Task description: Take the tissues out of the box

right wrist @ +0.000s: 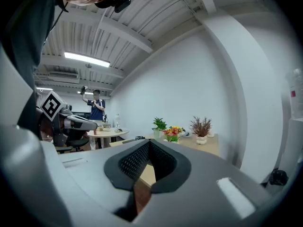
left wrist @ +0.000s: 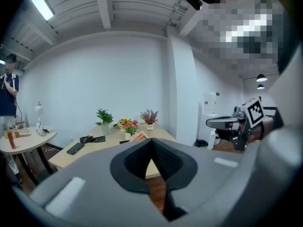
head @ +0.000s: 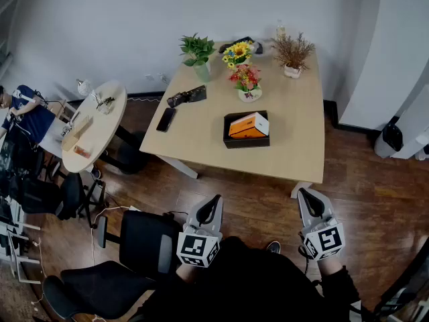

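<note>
An orange tissue box (head: 249,125) lies in a black tray (head: 230,141) near the middle of the wooden table (head: 295,153). In the left gripper view only a corner of the tissue box (left wrist: 138,136) peeks above the jaws. Both grippers hang well short of the table's near edge, over the floor. My left gripper (head: 214,201) is shut with nothing in it, and its jaws meet in the left gripper view (left wrist: 151,142). My right gripper (head: 308,194) is shut and empty too, its jaws pressed together in the right gripper view (right wrist: 149,143).
On the table stand a green plant (head: 197,51), two flower pots (head: 249,84), a dried plant (head: 293,54), a phone (head: 165,119) and a black device (head: 187,96). A black office chair (head: 137,243) is by my left. A round side table (head: 90,123) and a person (head: 23,113) are at the left.
</note>
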